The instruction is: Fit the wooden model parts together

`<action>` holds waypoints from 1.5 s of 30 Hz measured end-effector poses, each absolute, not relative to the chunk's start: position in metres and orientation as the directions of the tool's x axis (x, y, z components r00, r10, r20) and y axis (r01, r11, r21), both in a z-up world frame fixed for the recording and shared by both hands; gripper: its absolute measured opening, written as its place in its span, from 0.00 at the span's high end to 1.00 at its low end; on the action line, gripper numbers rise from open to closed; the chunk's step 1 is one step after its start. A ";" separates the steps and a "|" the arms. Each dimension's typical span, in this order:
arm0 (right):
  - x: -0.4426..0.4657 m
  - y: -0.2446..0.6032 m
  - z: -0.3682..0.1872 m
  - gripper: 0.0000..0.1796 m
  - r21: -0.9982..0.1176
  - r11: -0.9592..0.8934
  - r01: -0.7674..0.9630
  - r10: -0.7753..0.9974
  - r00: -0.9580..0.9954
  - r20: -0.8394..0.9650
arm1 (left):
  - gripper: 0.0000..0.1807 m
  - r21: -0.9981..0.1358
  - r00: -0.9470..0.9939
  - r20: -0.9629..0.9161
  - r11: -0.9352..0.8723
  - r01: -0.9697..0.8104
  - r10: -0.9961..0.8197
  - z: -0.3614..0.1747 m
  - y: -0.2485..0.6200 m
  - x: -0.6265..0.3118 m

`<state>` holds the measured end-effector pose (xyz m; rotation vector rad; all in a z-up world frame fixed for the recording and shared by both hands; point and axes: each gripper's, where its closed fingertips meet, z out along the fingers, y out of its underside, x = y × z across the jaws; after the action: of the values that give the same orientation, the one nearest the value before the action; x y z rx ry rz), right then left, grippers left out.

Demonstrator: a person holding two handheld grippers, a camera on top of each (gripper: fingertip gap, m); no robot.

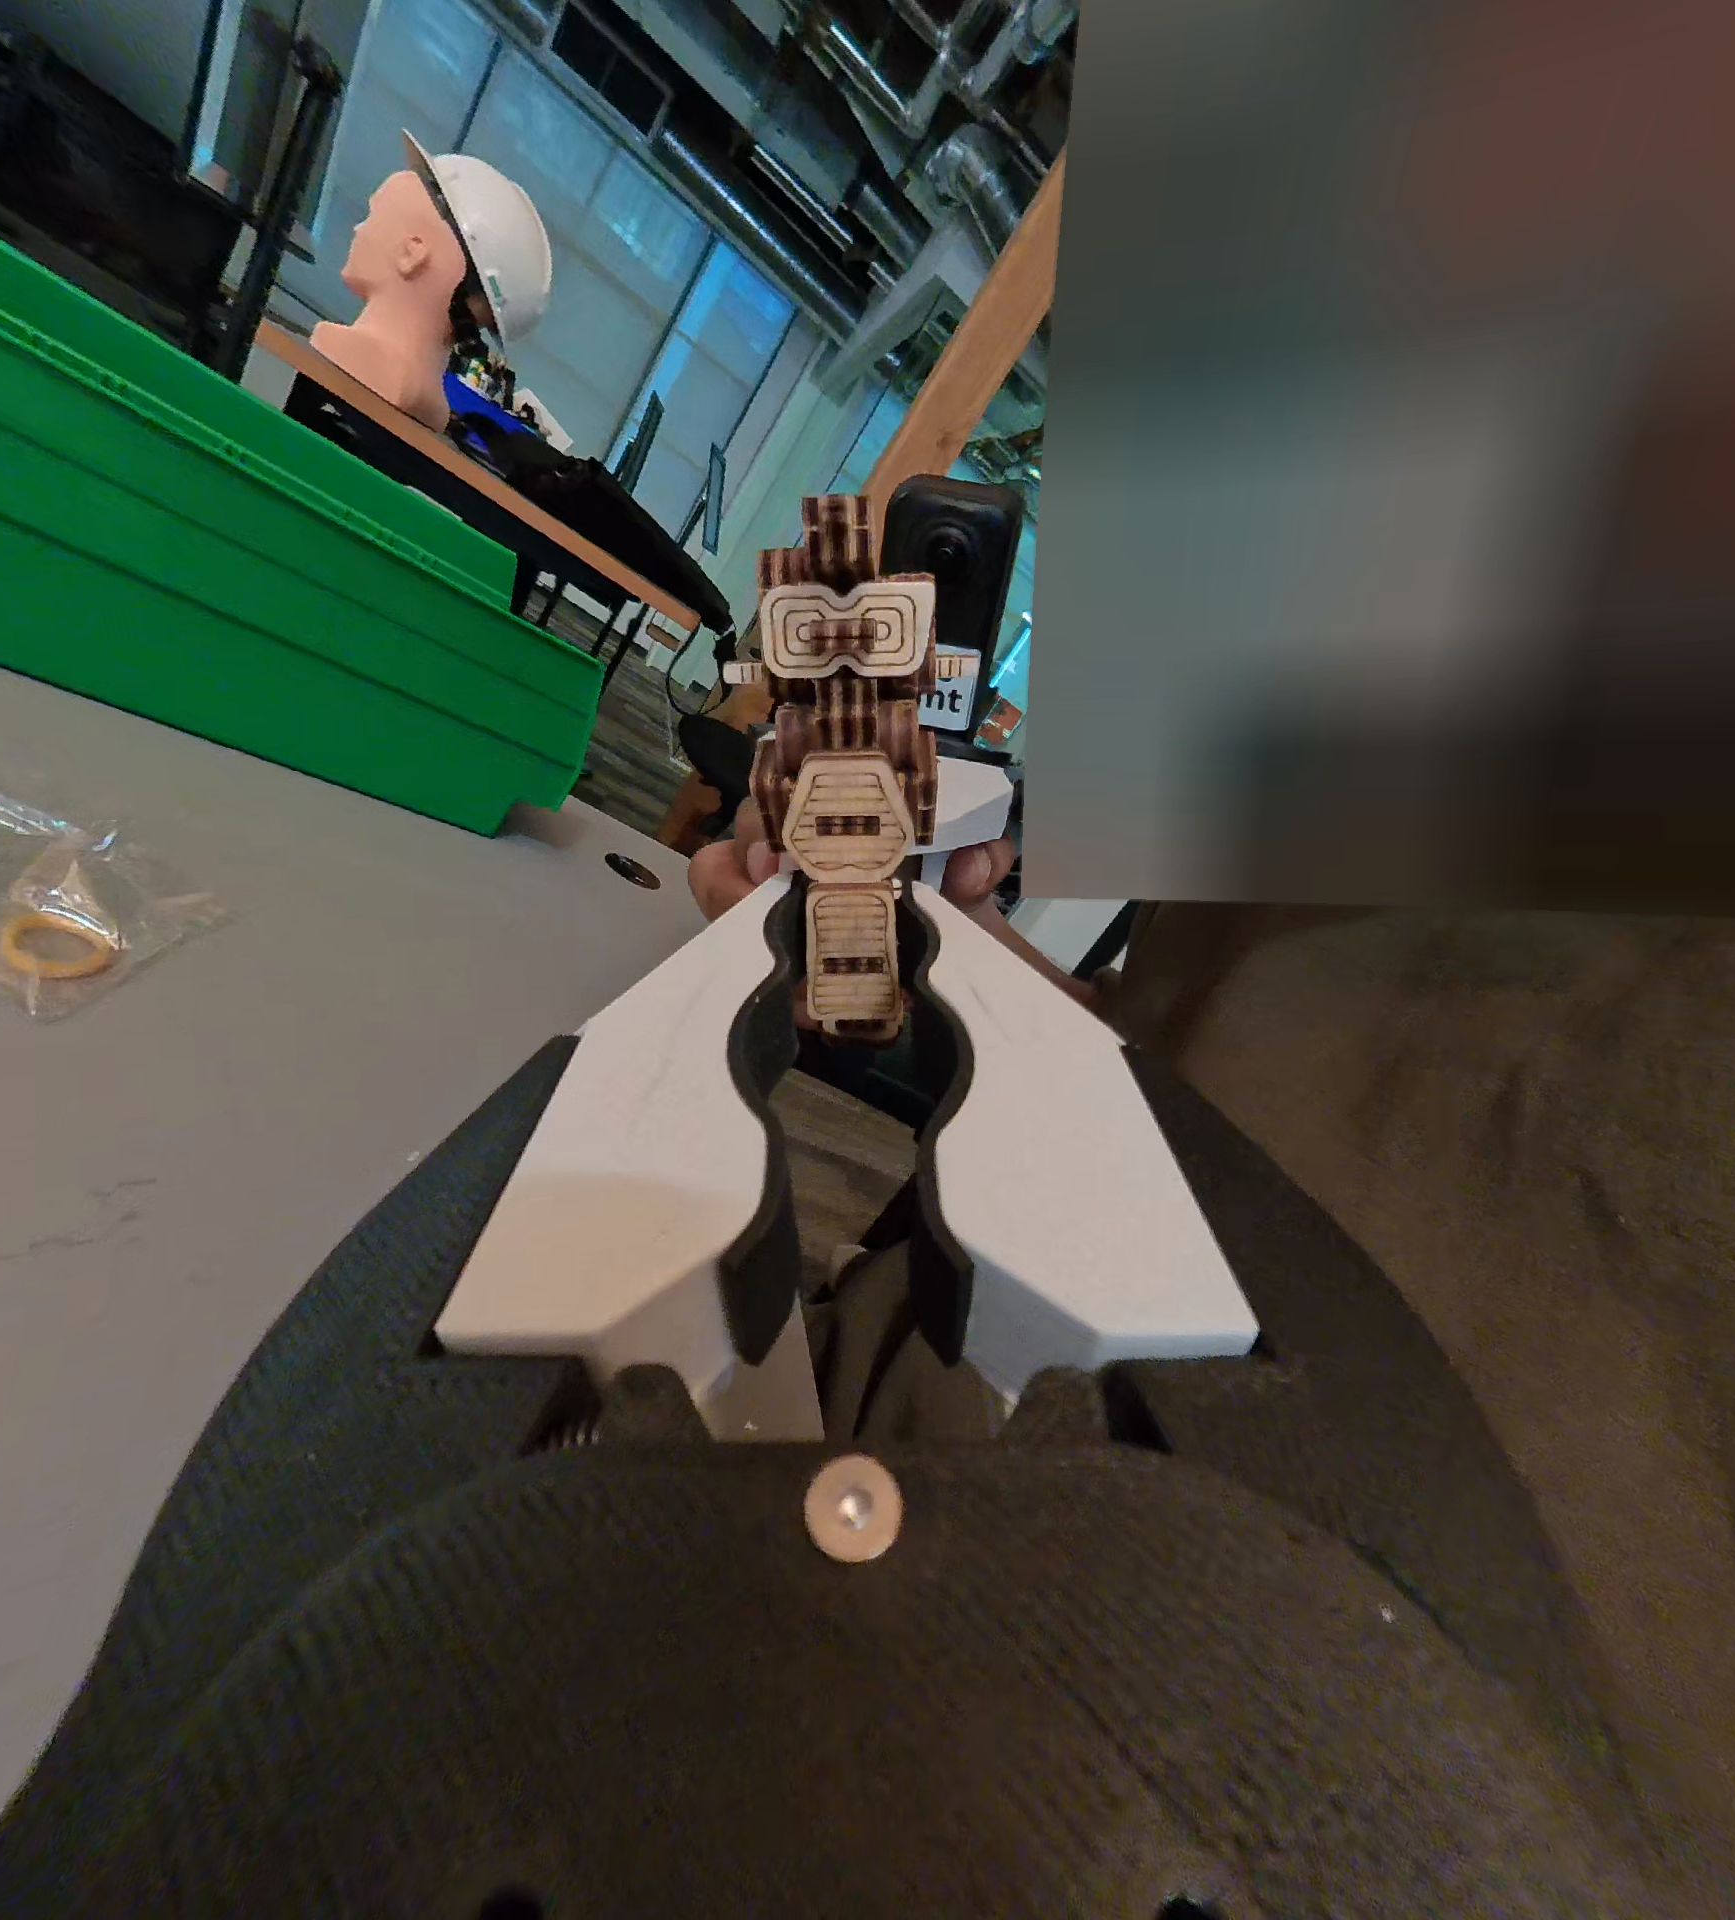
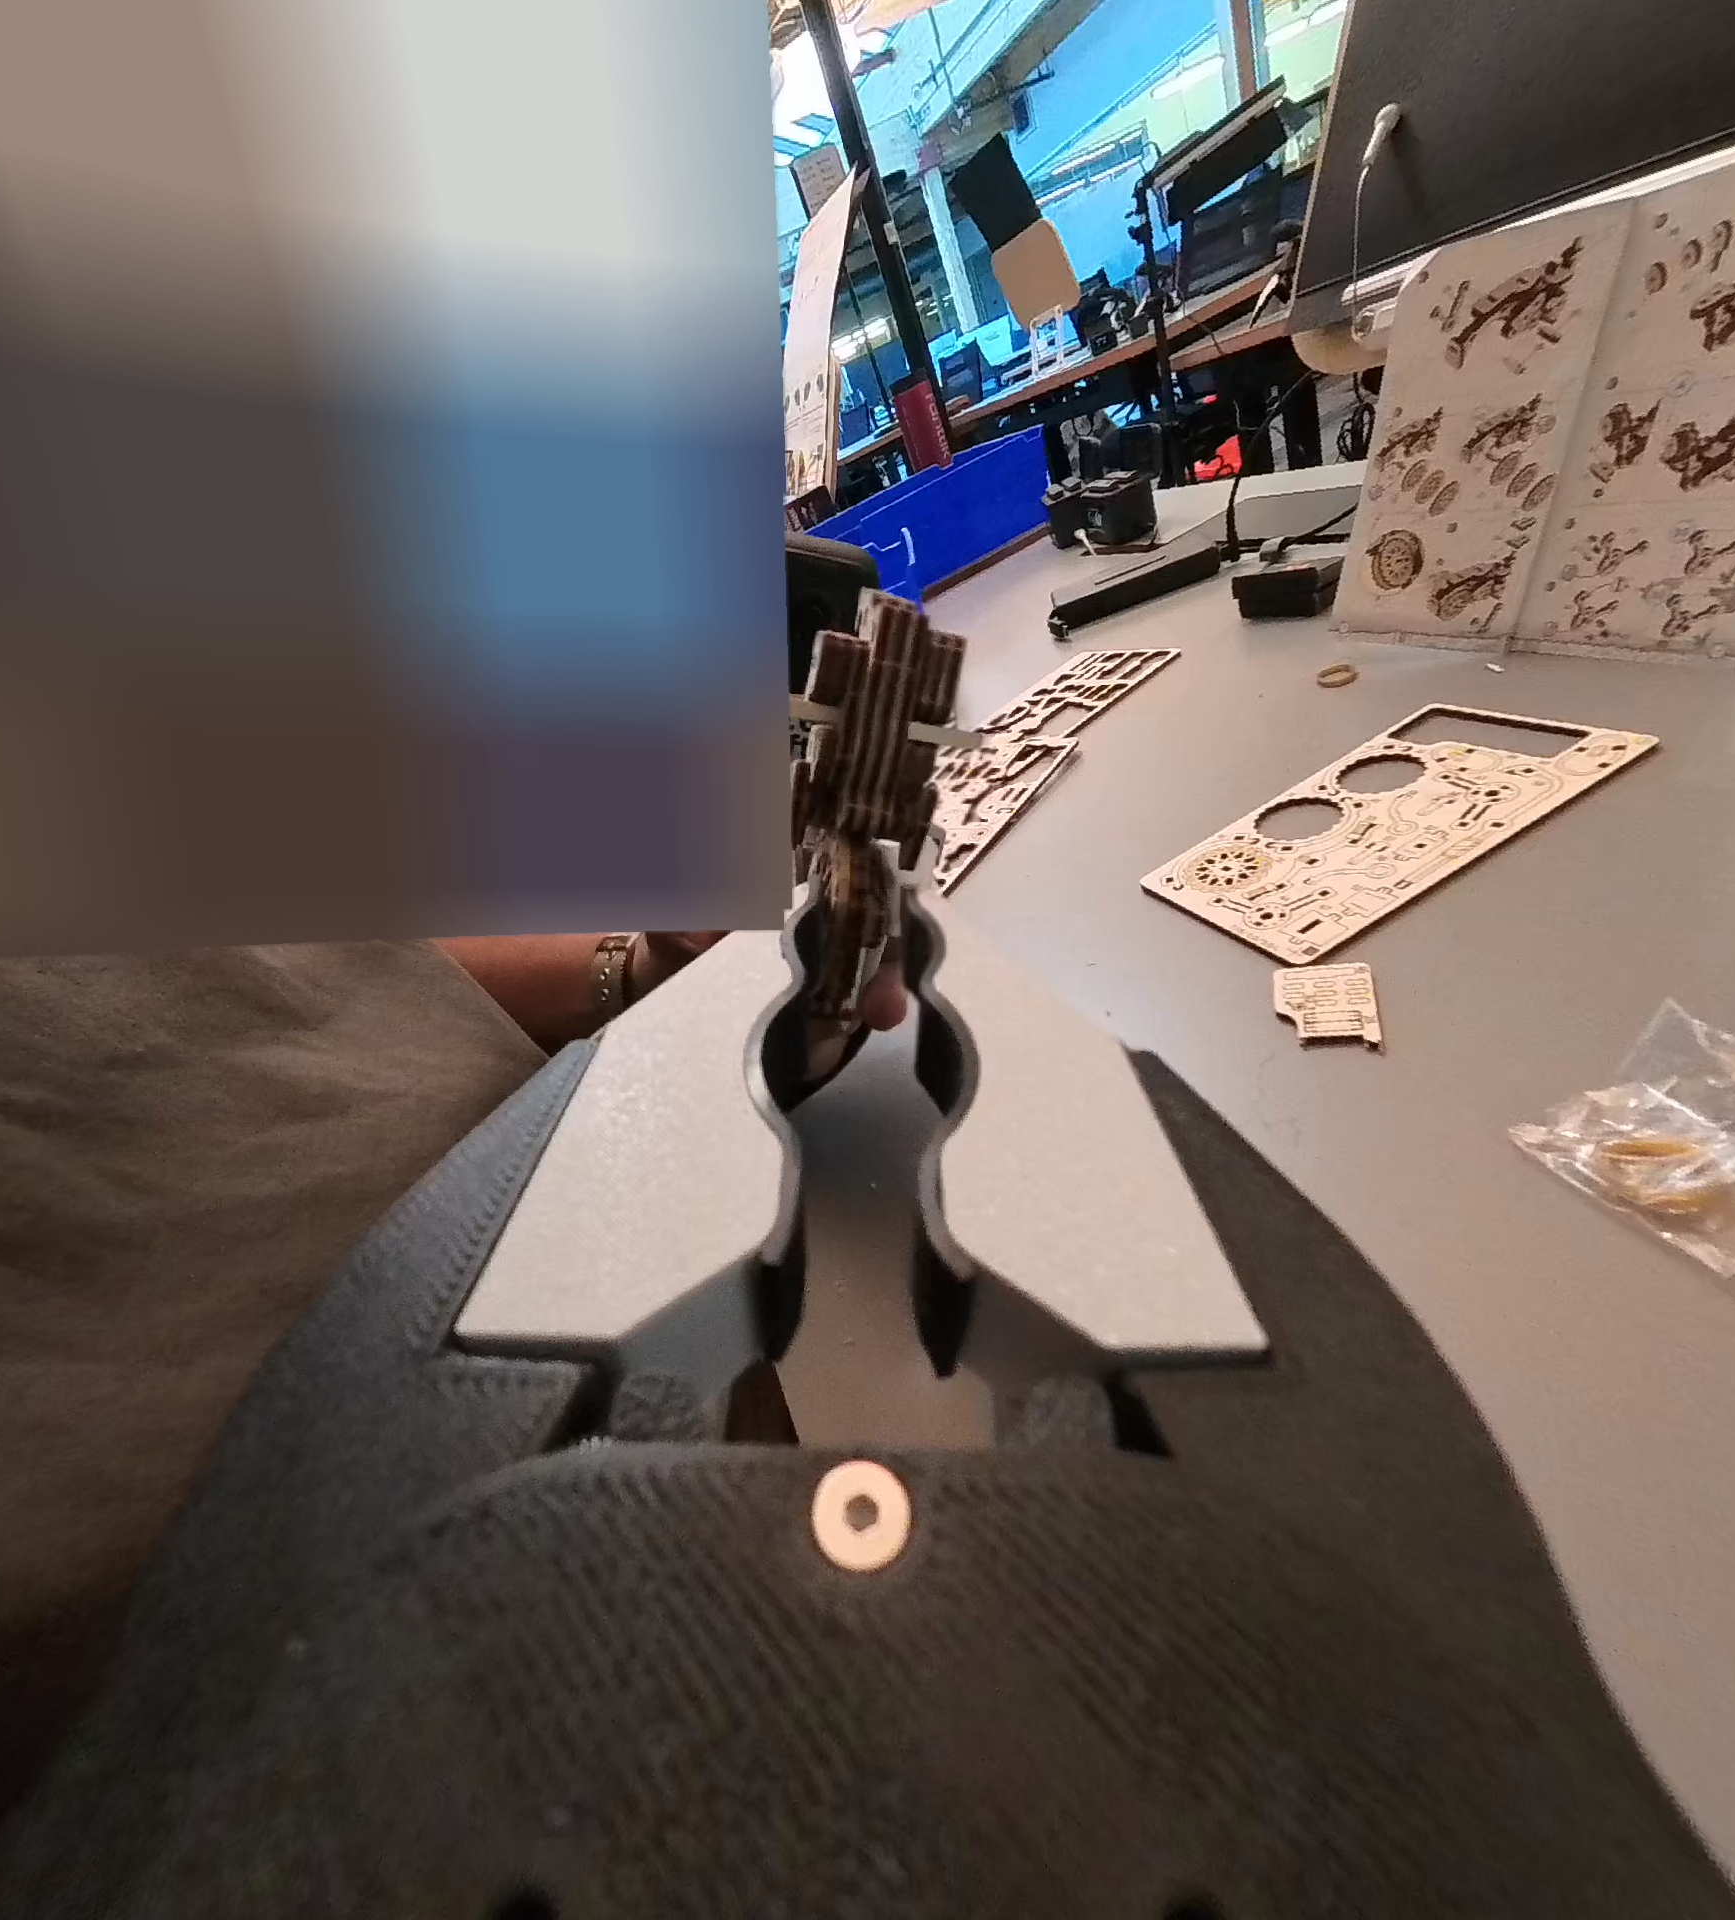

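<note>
Between both claws, one wooden model (image 1: 847,790).
Left claw (image 1: 850,961) pinches its bottom; right claw (image 2: 858,940) pinches it too, above the grey bench (image 2: 1465,1039).

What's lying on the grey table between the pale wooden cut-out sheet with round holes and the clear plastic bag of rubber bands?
A small loose wooden piece, seen in the right wrist view.

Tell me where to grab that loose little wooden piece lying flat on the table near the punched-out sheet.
Take the small wooden piece by its two long straight edges, coming straight down from above. It lies flat on the table, apart from the punched-out sheet, so only its thin edges offer purchase.
</note>
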<state>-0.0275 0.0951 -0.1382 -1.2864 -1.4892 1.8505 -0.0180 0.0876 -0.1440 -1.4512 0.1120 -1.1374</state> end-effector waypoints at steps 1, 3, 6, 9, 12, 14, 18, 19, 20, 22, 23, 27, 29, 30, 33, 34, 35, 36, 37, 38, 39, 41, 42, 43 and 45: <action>-0.028 0.096 -0.138 0.93 -0.921 -0.329 0.209 0.792 -0.469 -0.390 | 0.93 -0.806 0.515 0.553 -0.265 0.529 -0.654 -0.144 0.087 -0.018; -0.028 0.096 -0.139 0.90 -0.915 -0.340 0.216 0.788 -0.465 -0.403 | 0.93 -0.811 0.514 0.546 -0.262 0.523 -0.662 -0.143 0.087 -0.017; -0.026 0.092 -0.138 0.88 -0.906 -0.355 0.230 0.765 -0.486 -0.423 | 0.93 -0.823 0.516 0.525 -0.248 0.511 -0.677 -0.141 0.085 -0.014; -0.024 0.086 -0.135 0.87 -0.905 -0.352 0.240 0.745 -0.513 -0.426 | 0.93 -0.843 0.520 0.486 -0.219 0.491 -0.703 -0.138 0.080 -0.011; -0.021 0.080 -0.135 0.86 -0.913 -0.332 0.239 0.738 -0.537 -0.409 | 0.92 -0.854 0.504 0.443 -0.180 0.487 -0.741 -0.130 0.074 -0.007; -0.018 0.074 -0.130 0.86 -0.916 -0.328 0.229 0.722 -0.565 -0.400 | 0.92 -0.864 0.494 0.405 -0.146 0.482 -0.769 -0.125 0.068 -0.005; -0.012 0.063 -0.121 0.86 -0.945 -0.275 0.178 0.725 -0.607 -0.326 | 0.93 -0.885 0.512 0.271 -0.001 0.466 -0.815 -0.111 0.056 -0.003; -0.010 0.061 -0.120 0.86 -0.955 -0.248 0.160 0.735 -0.612 -0.293 | 0.93 -0.890 0.541 0.218 0.062 0.452 -0.812 -0.108 0.055 -0.004; -0.009 0.059 -0.120 0.87 -0.965 -0.220 0.142 0.747 -0.612 -0.260 | 0.93 -0.895 0.574 0.185 0.105 0.434 -0.797 -0.107 0.055 -0.005; -0.008 0.057 -0.118 0.88 -0.978 -0.181 0.109 0.762 -0.613 -0.209 | 0.93 -0.911 0.575 0.168 0.096 0.400 -0.801 -0.111 0.054 -0.001; -0.007 0.056 -0.116 0.89 -0.980 -0.175 0.094 0.763 -0.616 -0.195 | 0.93 -0.918 0.570 0.161 0.090 0.387 -0.806 -0.112 0.054 0.001; -0.002 0.055 -0.109 0.90 -0.983 -0.177 0.050 0.756 -0.632 -0.168 | 0.93 -0.925 0.566 0.146 0.092 0.370 -0.811 -0.114 0.054 0.005; 0.000 0.054 -0.108 0.90 -0.983 -0.179 0.041 0.749 -0.642 -0.163 | 0.93 -0.928 0.564 0.139 0.091 0.360 -0.814 -0.115 0.053 0.008; 0.000 0.053 -0.108 0.90 -0.983 -0.178 0.038 0.748 -0.644 -0.160 | 0.93 -0.930 0.561 0.135 0.091 0.356 -0.817 -0.115 0.053 0.009; 0.000 0.052 -0.109 0.91 -0.986 -0.162 0.032 0.750 -0.645 -0.144 | 0.93 -0.928 0.554 0.134 0.092 0.360 -0.822 -0.113 0.051 0.010; 0.001 0.051 -0.110 0.91 -0.987 -0.157 0.030 0.749 -0.647 -0.139 | 0.93 -0.928 0.554 0.133 0.093 0.360 -0.822 -0.113 0.051 0.010; 0.001 0.051 -0.110 0.92 -0.988 -0.152 0.029 0.750 -0.648 -0.134 | 0.93 -0.929 0.555 0.132 0.093 0.359 -0.821 -0.113 0.051 0.010; 0.001 0.051 -0.110 0.92 -0.988 -0.149 0.027 0.751 -0.647 -0.131 | 0.93 -0.929 0.556 0.131 0.094 0.358 -0.821 -0.113 0.051 0.010; 0.001 0.050 -0.110 0.92 -0.989 -0.148 0.026 0.752 -0.647 -0.129 | 0.93 -0.930 0.556 0.130 0.094 0.357 -0.821 -0.113 0.051 0.010; 0.001 0.050 -0.110 0.92 -0.989 -0.148 0.025 0.752 -0.647 -0.129 | 0.93 -0.930 0.557 0.131 0.093 0.355 -0.820 -0.113 0.051 0.010; 0.000 0.051 -0.111 0.92 -0.989 -0.149 0.026 0.752 -0.646 -0.130 | 0.93 -0.931 0.558 0.131 0.092 0.354 -0.819 -0.113 0.051 0.010; 0.000 0.051 -0.111 0.92 -0.988 -0.150 0.027 0.752 -0.646 -0.132 | 0.93 -0.933 0.560 0.133 0.089 0.350 -0.817 -0.114 0.052 0.009; 0.000 0.051 -0.111 0.92 -0.988 -0.151 0.028 0.752 -0.646 -0.134 | 0.93 -0.933 0.559 0.135 0.085 0.350 -0.818 -0.114 0.052 0.009; 0.000 0.051 -0.111 0.92 -0.988 -0.152 0.029 0.752 -0.645 -0.135 | 0.93 -0.933 0.557 0.137 0.082 0.350 -0.819 -0.114 0.052 0.009; -0.001 0.051 -0.112 0.92 -0.988 -0.153 0.034 0.752 -0.644 -0.138 | 0.93 -0.935 0.555 0.136 0.079 0.346 -0.821 -0.115 0.051 0.009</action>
<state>-0.0007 0.0512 -0.1116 -0.8926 -1.6112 1.8496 0.0090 0.0514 -0.1146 -1.1939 0.4937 -0.9278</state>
